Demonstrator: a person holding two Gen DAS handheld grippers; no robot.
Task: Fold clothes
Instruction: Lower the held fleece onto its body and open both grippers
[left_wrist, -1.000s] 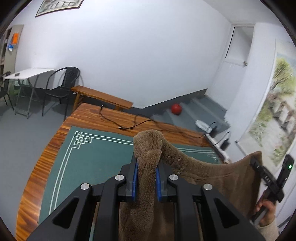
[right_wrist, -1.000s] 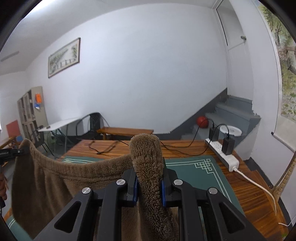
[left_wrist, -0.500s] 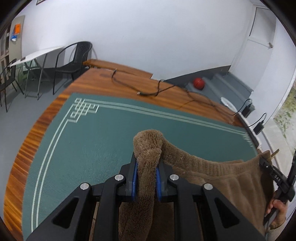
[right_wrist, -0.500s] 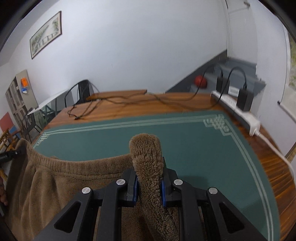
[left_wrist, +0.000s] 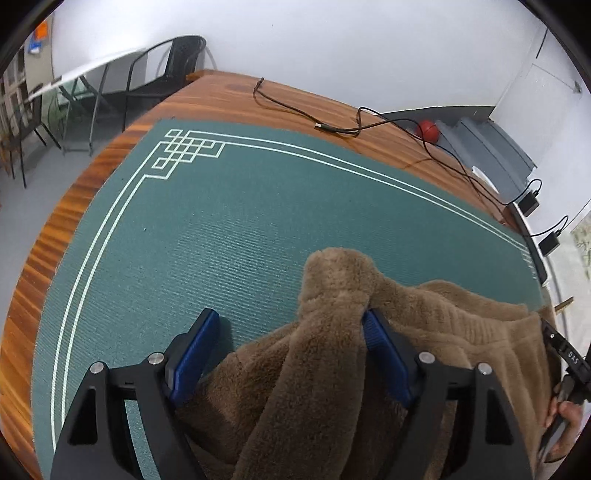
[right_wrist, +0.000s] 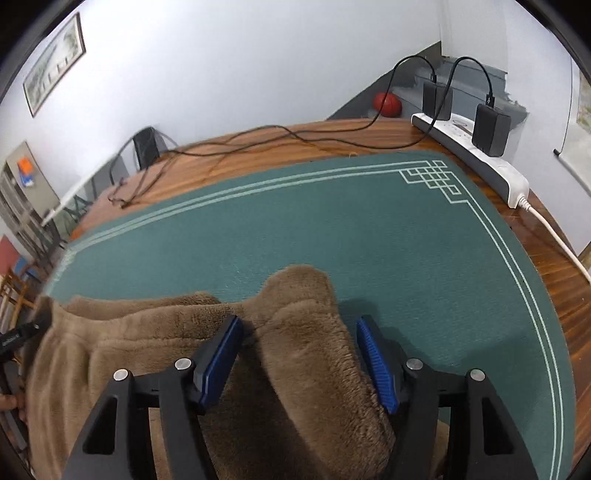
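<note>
Left wrist view: the left gripper (left_wrist: 288, 332) has just been opening, its jaws now wide, and the brown fleece garment (left_wrist: 332, 295) slumps loose between them onto the green mat (left_wrist: 184, 240). Right wrist view: the right gripper (right_wrist: 297, 341) has also just been opening, and the garment's corner lies unclamped between its pads.

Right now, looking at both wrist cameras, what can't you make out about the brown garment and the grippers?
- Brown fleece garment: its lower part runs off the bottom edge in both views, so its type and folds stay unknown.
- Left gripper: jaws have just been opening; fleece hides whether it leans on the inner pad.
- Right gripper: likewise just opened, cloth between.
- Left wrist view: the other hand is cut by the rim.
</note>
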